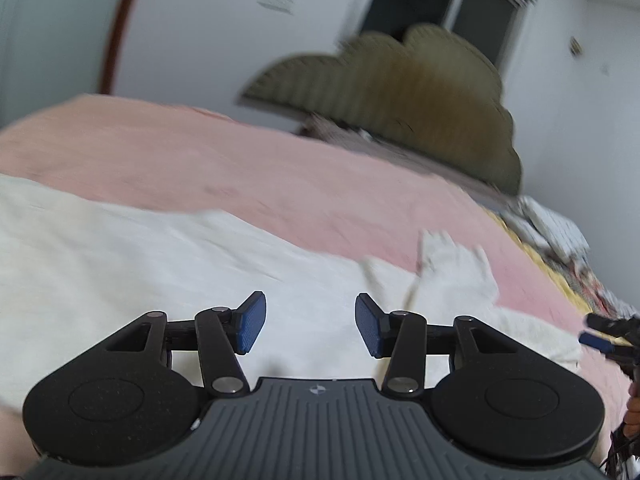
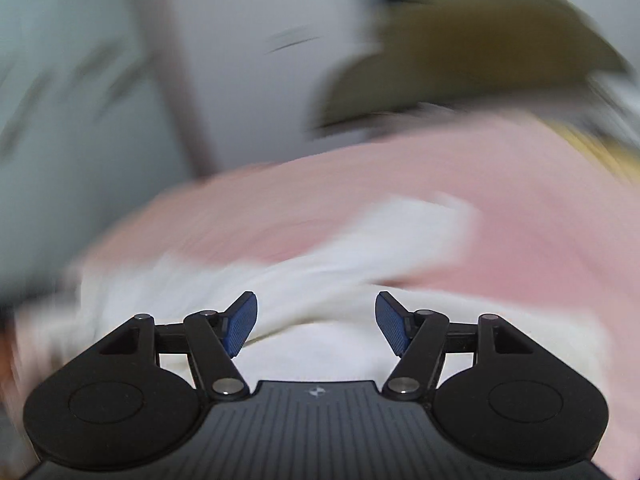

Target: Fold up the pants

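The white pants (image 1: 140, 264) lie spread on a pink bed cover (image 1: 240, 168). In the left wrist view my left gripper (image 1: 311, 326) is open and empty above the white cloth. A drawstring (image 1: 412, 292) and a bunched end of the pants (image 1: 460, 268) lie ahead to the right. The right gripper shows at the far right edge of that view (image 1: 600, 334). In the right wrist view, which is blurred, my right gripper (image 2: 316, 324) is open and empty above the pants (image 2: 320, 264), with the pink cover (image 2: 520, 216) beyond.
An olive-brown scalloped headboard (image 1: 400, 92) stands against the white wall beyond the bed. A dark window (image 1: 440, 4) is above it. Patterned bedding (image 1: 560, 240) lies at the bed's right side. A brown door frame (image 1: 124, 20) is at the left.
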`<action>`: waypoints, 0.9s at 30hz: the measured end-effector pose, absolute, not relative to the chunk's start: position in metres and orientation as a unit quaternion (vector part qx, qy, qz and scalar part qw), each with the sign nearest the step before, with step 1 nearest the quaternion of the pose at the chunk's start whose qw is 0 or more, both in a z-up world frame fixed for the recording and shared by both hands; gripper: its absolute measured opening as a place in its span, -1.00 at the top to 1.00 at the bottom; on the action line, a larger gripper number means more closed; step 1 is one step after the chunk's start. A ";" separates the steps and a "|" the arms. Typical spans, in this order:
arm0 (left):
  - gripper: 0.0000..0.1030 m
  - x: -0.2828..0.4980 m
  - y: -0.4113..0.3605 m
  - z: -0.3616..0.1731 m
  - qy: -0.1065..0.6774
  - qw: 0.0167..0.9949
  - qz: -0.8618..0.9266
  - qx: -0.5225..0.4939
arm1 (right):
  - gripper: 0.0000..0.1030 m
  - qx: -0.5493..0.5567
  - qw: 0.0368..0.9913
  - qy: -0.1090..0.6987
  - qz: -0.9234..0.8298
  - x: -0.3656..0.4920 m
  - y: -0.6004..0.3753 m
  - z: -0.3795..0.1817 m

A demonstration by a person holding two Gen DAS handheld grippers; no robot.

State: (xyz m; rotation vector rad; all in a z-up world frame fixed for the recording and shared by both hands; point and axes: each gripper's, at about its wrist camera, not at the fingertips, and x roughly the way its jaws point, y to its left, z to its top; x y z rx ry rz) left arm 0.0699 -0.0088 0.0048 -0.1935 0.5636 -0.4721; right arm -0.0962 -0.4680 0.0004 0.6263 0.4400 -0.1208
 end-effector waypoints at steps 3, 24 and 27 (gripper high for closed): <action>-0.06 0.081 -0.033 -0.018 0.289 0.926 -0.225 -0.087 | -0.31 0.463 0.861 0.192 -0.088 -0.138 -0.517 -0.046; -0.48 0.070 -0.061 -0.052 0.282 0.928 -0.240 -0.038 | 0.82 0.547 0.819 0.103 -0.136 -0.114 -0.522 -0.096; -0.48 0.070 -0.061 -0.052 0.282 0.928 -0.240 -0.038 | 0.86 0.509 0.849 0.097 -0.101 -0.088 -0.524 -0.059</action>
